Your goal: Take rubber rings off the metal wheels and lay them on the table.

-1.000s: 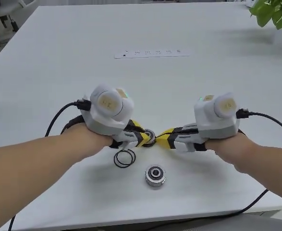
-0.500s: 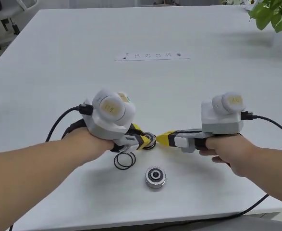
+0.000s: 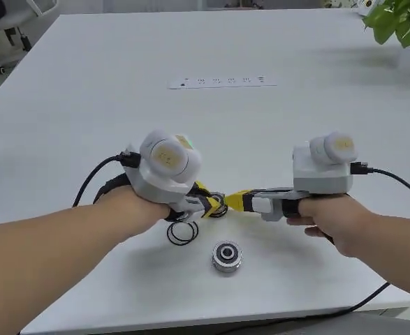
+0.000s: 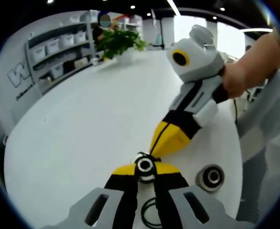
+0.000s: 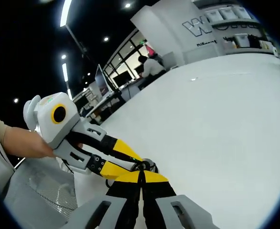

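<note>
The right tool [image 3: 234, 201], jaws closed, has drawn slightly rightward but its tip stays at the wheel [image 4: 145, 163] gripped by the left tool [image 4: 145, 171], so that ring seems not yet freed; loose rings [image 3: 182, 232] lie near on the table [image 3: 107, 105].

White table [image 3: 86, 84] bears rubber rings [image 3: 181, 233], metal wheel [image 3: 226, 255], socket strip [image 3: 222, 82]
</note>
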### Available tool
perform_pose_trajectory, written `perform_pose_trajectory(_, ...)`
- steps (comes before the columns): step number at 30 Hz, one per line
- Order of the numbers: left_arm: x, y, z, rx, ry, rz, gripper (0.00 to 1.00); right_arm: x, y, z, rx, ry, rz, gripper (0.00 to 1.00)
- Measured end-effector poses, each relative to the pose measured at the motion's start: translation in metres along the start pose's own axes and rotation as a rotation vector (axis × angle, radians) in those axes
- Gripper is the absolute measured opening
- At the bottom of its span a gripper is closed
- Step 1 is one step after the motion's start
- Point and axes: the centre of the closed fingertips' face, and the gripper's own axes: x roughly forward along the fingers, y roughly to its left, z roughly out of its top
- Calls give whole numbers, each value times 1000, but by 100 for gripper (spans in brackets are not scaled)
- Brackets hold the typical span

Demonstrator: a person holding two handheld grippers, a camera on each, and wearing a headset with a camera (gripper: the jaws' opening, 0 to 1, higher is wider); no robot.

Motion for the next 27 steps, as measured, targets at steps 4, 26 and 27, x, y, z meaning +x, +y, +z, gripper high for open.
perform_pose_trajectory(4, 0, -1, 0, 1, 0, 4, 12, 3, 12, 9, -13, -34, 59, 0)
perform_pose_trajectory(26, -5, -4, 5, 13, -8, -20, 18, 1, 3, 5, -15, -9, 5, 0)
perform_pose_trajectory(27, -7, -4, 5, 11, -9, -23, 18, 1, 3, 6, -15, -10, 5, 0)
